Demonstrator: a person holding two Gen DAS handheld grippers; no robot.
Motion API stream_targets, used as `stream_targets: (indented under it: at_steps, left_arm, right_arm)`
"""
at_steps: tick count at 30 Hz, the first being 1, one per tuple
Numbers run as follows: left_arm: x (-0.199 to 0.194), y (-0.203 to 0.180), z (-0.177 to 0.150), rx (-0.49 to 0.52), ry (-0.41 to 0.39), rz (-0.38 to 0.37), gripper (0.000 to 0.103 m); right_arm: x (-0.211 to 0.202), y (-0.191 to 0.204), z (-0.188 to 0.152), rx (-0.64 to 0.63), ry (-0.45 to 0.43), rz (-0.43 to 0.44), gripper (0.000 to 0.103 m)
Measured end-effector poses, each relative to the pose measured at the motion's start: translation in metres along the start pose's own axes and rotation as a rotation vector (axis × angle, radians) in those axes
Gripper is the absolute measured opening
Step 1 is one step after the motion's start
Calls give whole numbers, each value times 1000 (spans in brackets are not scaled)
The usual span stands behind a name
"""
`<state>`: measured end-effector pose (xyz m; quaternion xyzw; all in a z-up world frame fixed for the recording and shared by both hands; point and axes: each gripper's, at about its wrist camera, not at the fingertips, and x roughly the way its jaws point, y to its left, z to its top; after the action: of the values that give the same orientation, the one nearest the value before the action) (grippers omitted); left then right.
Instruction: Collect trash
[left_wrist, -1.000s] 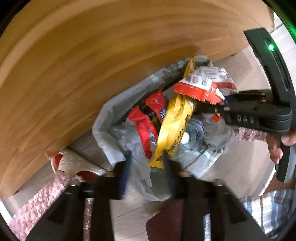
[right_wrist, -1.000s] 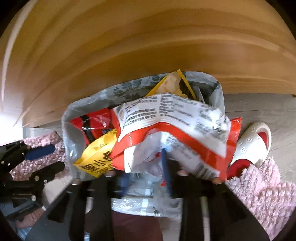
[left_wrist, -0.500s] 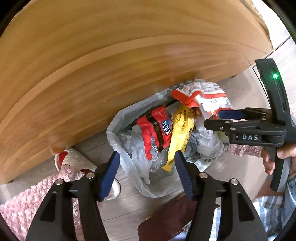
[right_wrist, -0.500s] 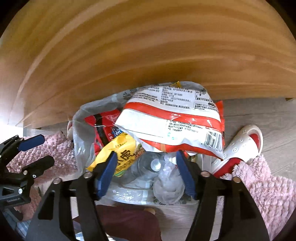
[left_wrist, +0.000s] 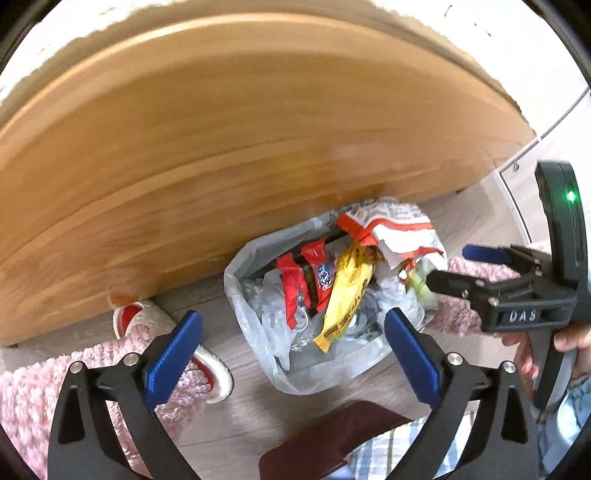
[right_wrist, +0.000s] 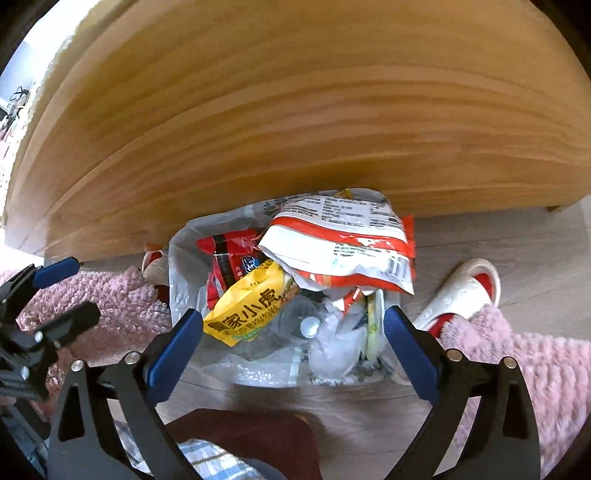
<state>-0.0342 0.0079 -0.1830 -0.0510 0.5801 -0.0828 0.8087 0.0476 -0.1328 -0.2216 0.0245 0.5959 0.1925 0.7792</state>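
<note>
Left gripper (left_wrist: 293, 341): blue-padded jaws spread wide, holding nothing. Right gripper (right_wrist: 293, 341): likewise wide and empty.

Translucent grey plastic trash bag (right_wrist: 181, 266): on the floor beyond both grippers at 12 o'clock, against the pale wooden panel (right_wrist: 295, 129); mouth open, stuffed. Contents: yellow snack wrapper (right_wrist: 247, 306), red-and-black wrapper (right_wrist: 227, 254), white-and-red printed packet (right_wrist: 343, 247) on top.

Step judged: packing finished; next, pinching the bag's rim shut.

Right wrist view alone showed a white-and-red slipper (right_wrist: 465, 291) at 2 o'clock on the pink shaggy rug (right_wrist: 517, 369).
</note>
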Motion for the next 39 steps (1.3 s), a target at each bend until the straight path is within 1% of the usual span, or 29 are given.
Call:
stream_targets:
  at_steps: [5, 13, 16, 20, 27, 34, 39]
  left_arm:
    - [-18, 0, 1, -32, -51, -21, 95]
    - [-54, -11, -1, -37, -126, -65, 95]
    - [-68, -15, -4, -27, -147, -86, 95]
    - [-87, -23, -10, -7, -186, -90, 95]
    - [-120, -33, -15, 1, -243, -126, 95]
    - [-155, -46, -17, 46, -323, -153, 95]
    - [-173, -54, -18, 74, -368, -173, 95]
  right_arm:
    - [-27, 2, -8, 0, -33, -19, 94]
    - [-81, 9, -22, -2, -135, -47, 94]
    - [-102, 11, -26, -5, -180, -66, 94]
    - [-127, 16, -30, -17, -232, -88, 94]
    - [-166, 25, -39, -42, -280, -112, 94]
    - [-201, 36, -49, -79, -348, -133, 94]
    - [-220, 45, -56, -111, -399, -166, 94]
